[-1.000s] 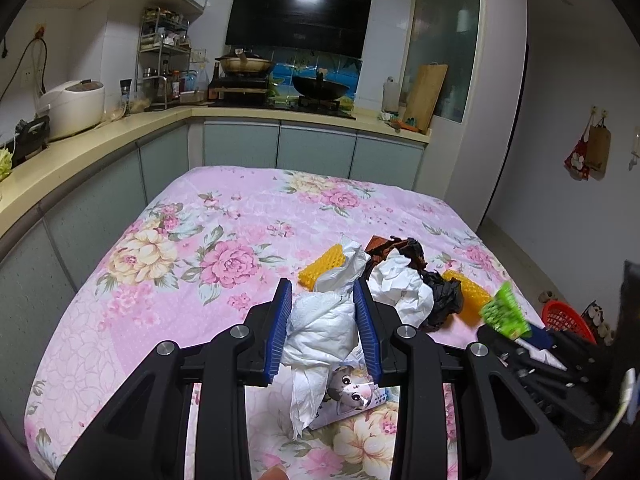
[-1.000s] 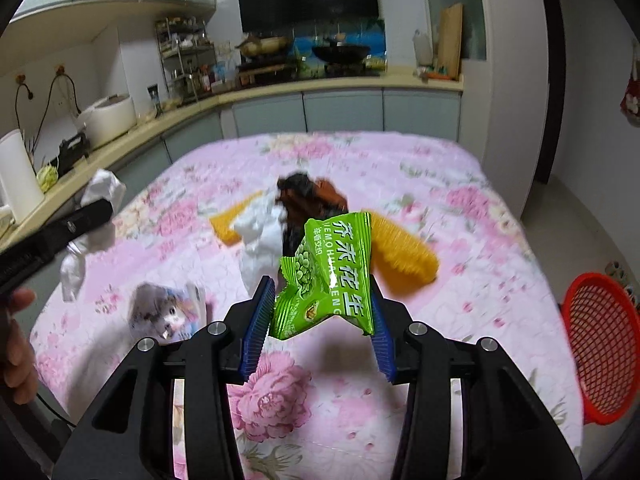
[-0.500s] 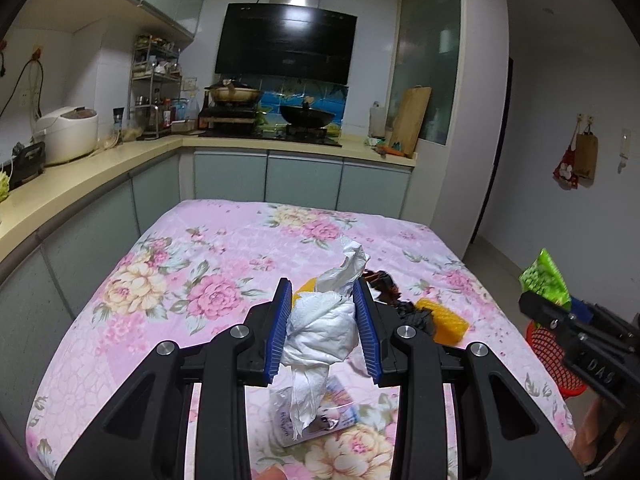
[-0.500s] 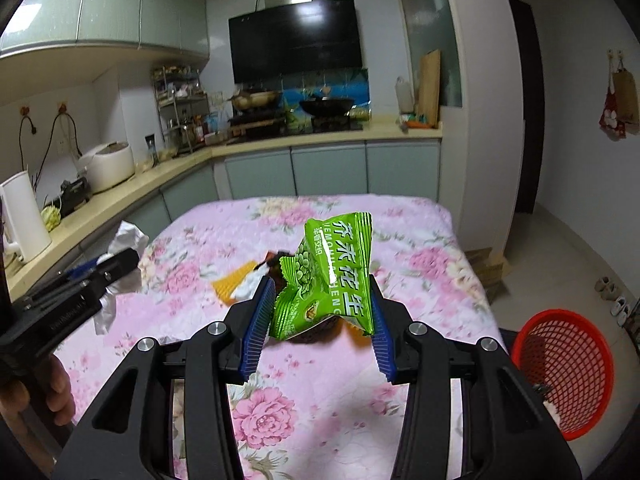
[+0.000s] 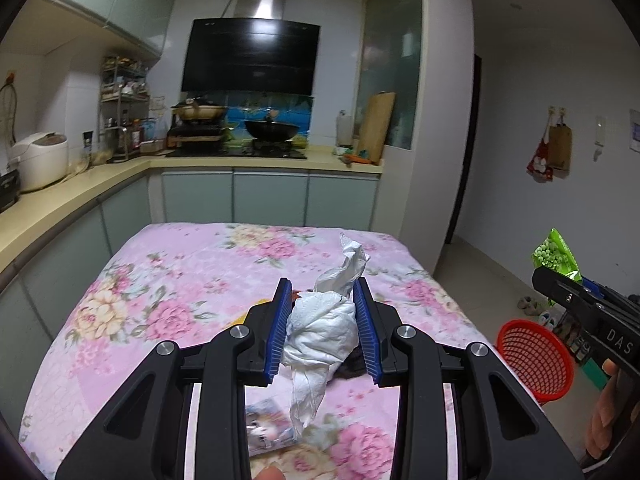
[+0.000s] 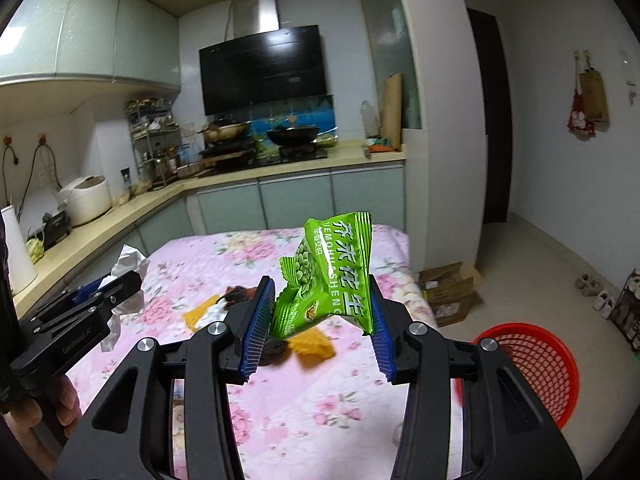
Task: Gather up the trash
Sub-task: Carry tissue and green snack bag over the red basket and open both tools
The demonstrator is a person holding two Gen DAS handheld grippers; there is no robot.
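Tissue (image 5: 322, 326) upright; green wrapper (image 6: 332, 280) upright.

Wok (image 5: 272, 129) and pan (image 5: 199, 111) are seen on the stove under the black range hood (image 5: 251, 56). Rice cooker (image 5: 39, 160) is set on the counter (image 5: 80, 184); cutting board (image 5: 376, 127) is leaned upright against the wall. Cardboard boxes (image 6: 450, 292) are seen on the floor.

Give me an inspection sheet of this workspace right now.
Surface: floral cloth over the table.
Job's things: white tissue wad and green snack packet held; red basket on floor at right.
Clutter: yellow wrappers, dark scrap, picture packet on cloth.
Grippers: left gripper and right gripper both shut on trash.
Cables: cords on wall.
Surroundings: kitchen counter, range hood, cardboard box.
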